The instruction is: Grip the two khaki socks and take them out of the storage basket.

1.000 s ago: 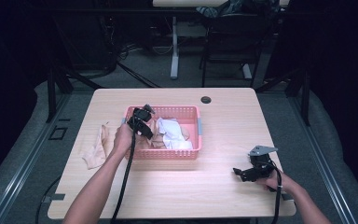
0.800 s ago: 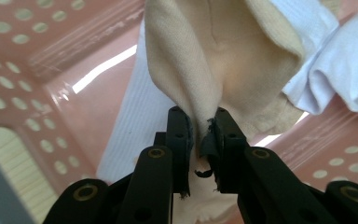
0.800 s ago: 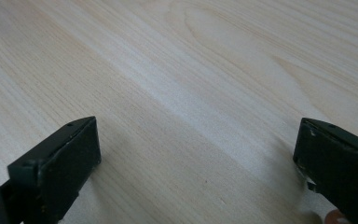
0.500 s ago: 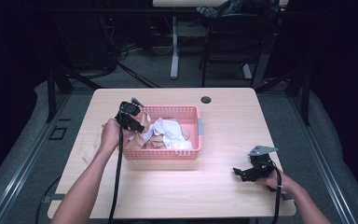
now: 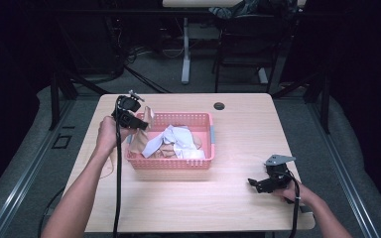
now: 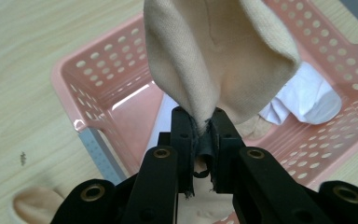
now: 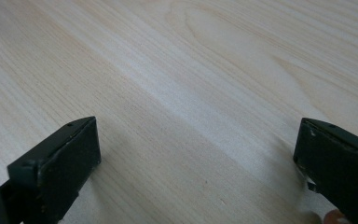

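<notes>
Beige knit cloth (image 6: 214,60) is hanging pinched in my left tool (image 6: 199,140), whose jaws are clamping its gathered edge above the pink perforated plastic basket's (image 5: 178,163) left end, so it is clearing the rim. Crumpled white cloth (image 5: 176,141) is lying inside. My right tool (image 5: 258,183) is resting apart on the pale wooden bench (image 5: 238,208), waiting.

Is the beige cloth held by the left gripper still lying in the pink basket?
No, lifted: the left gripper pinches the beige cloth, which hangs above the pink basket.
</notes>
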{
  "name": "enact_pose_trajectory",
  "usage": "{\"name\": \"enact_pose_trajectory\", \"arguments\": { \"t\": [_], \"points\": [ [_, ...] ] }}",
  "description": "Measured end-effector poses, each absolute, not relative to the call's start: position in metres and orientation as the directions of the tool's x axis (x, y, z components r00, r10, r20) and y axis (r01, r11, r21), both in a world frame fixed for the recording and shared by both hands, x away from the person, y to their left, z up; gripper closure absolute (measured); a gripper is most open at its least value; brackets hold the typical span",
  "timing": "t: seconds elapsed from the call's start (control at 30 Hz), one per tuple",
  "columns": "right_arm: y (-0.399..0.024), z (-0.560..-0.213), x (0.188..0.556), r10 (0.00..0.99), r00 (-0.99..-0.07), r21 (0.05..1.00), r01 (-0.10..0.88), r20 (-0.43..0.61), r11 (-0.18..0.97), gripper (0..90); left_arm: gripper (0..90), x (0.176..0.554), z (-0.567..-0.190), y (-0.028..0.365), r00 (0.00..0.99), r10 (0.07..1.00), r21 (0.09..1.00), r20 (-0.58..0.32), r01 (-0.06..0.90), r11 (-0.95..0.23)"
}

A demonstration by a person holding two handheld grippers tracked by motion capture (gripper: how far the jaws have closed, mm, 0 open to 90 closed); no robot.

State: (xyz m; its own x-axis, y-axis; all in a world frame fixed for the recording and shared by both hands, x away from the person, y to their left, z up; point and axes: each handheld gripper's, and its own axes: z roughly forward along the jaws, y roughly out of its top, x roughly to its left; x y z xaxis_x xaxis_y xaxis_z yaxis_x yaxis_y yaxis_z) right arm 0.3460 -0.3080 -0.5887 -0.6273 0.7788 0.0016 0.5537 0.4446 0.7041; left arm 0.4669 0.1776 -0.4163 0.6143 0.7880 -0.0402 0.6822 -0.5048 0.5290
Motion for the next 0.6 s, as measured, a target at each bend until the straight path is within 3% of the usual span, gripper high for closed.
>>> {"name": "enact_pose_trajectory", "arguments": {
  "t": [0.6],
  "points": [
    [-0.308,-0.589,0.346,0.779,-0.627,0.704,0.553,0.001,0.444,0.0,82.3,0.459,-0.368,0.192,0.619,0.785,0.592,-0.011,0.637,-0.494]
  ]
}}
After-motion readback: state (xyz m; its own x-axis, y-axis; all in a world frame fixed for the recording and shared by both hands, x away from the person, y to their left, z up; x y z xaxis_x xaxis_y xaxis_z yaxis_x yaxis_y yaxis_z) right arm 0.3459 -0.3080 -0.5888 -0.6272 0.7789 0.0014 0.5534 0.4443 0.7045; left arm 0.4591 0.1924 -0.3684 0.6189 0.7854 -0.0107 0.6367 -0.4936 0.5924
